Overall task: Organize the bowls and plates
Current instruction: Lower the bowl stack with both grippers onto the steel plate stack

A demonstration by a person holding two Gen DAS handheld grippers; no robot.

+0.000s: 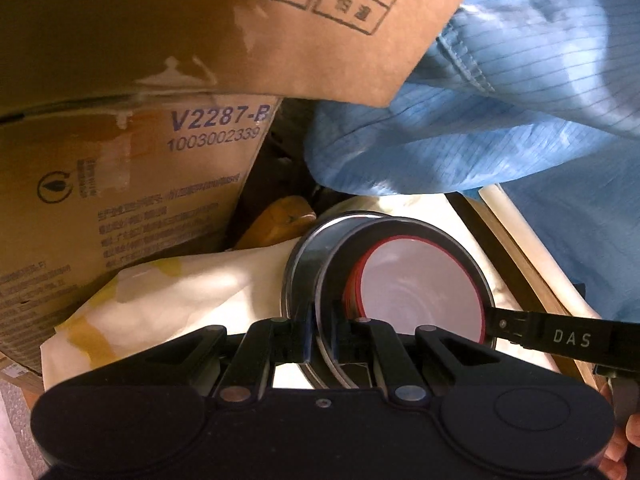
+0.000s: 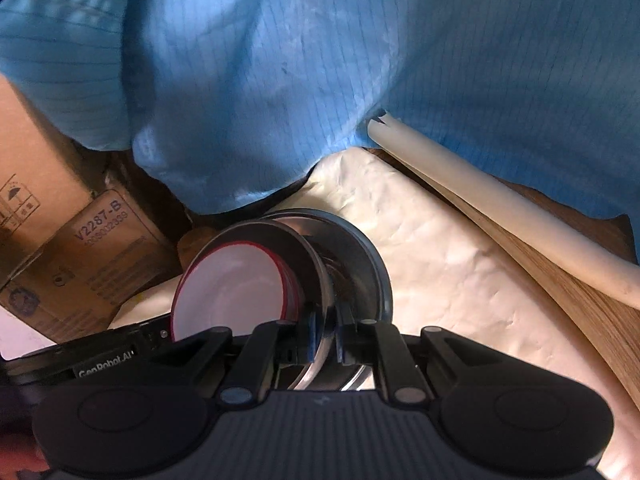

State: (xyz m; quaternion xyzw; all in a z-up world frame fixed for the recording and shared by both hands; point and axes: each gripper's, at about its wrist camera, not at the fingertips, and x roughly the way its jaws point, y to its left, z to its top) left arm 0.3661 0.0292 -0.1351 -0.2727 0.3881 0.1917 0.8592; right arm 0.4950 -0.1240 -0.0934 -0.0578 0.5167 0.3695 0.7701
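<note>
Bowls nested: red-rimmed bowl (image 1: 420,288) inside steel bowls (image 1: 320,248). Left gripper (image 1: 322,344) pinches steel rim, right gripper (image 2: 324,340) clamps opposite rim — shared grip likely steadies tilted stack over cream cloth (image 2: 440,280).

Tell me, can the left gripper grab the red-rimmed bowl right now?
Probably not yet. The left gripper is shut on the rim of the steel bowl, so it's busy, though the red-rimmed bowl sits right beside it inside.
</note>
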